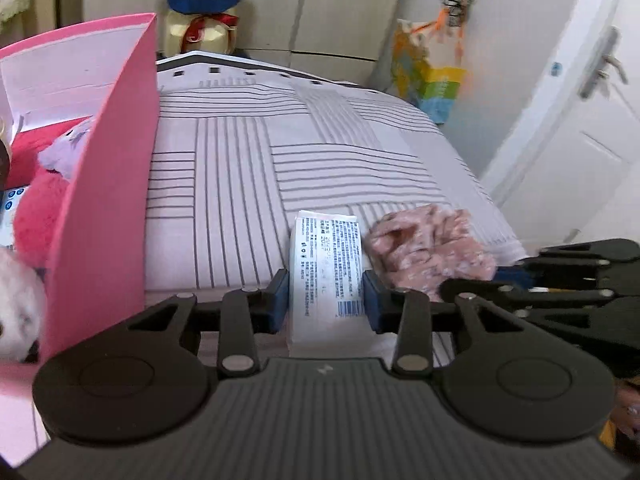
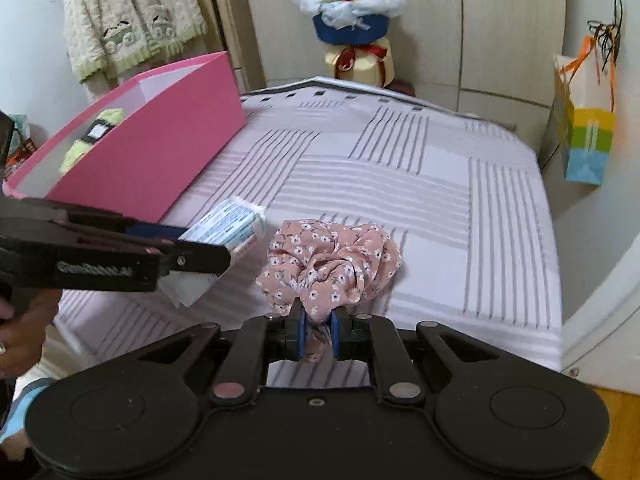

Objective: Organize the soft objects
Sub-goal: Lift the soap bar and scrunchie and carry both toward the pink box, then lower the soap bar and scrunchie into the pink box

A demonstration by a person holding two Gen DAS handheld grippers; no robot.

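A white tissue pack [image 1: 326, 256] with blue print sits between the blue pads of my left gripper [image 1: 326, 300], which is shut on its sides just above the striped bed. In the right wrist view the same pack [image 2: 228, 224] sticks out of the left gripper [image 2: 200, 244] next to the pink box [image 2: 160, 152]. My right gripper [image 2: 318, 332] is shut on a pink floral scrunchie [image 2: 332, 260], pinching one fold. The scrunchie [image 1: 432, 248] also shows to the right of the pack. The box wall [image 1: 108, 200] stands at the left, with a red plush [image 1: 36, 216] and a white plush [image 1: 16, 312] inside.
A pale green soft bundle [image 2: 96, 132] lies in the box. The striped bedsheet [image 2: 400, 184] stretches ahead. A flower bouquet [image 2: 348, 12] stands behind the bed, a coloured gift bag [image 2: 584, 140] hangs at the right, a cardigan [image 2: 128, 20] hangs at the left, and a white door [image 1: 580, 120] is to the right.
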